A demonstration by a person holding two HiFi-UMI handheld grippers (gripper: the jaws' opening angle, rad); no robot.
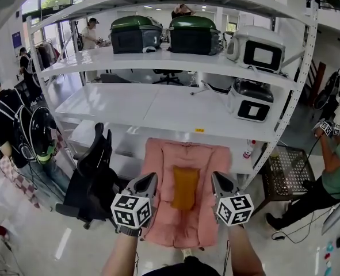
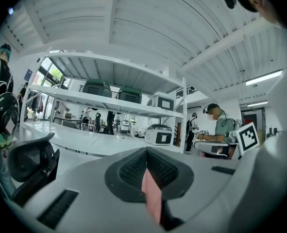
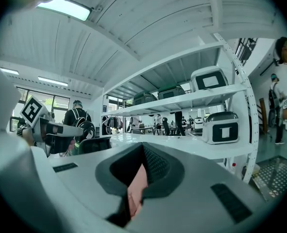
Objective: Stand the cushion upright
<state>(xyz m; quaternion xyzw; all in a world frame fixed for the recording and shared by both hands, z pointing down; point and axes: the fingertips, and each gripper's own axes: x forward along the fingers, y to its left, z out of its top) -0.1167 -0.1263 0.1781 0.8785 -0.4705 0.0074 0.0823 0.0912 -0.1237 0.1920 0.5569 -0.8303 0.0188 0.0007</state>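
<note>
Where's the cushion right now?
Head view, bottom centre: pink cushion held at both sides by left tongs and right tongs, before the white rack, black chair to its left.

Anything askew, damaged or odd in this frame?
Nothing stands out. The pink cushion is held fairly square between the left gripper and right gripper, each shut on a side edge. The orange panel at its centre looks like part of it, though I cannot be sure.
</note>
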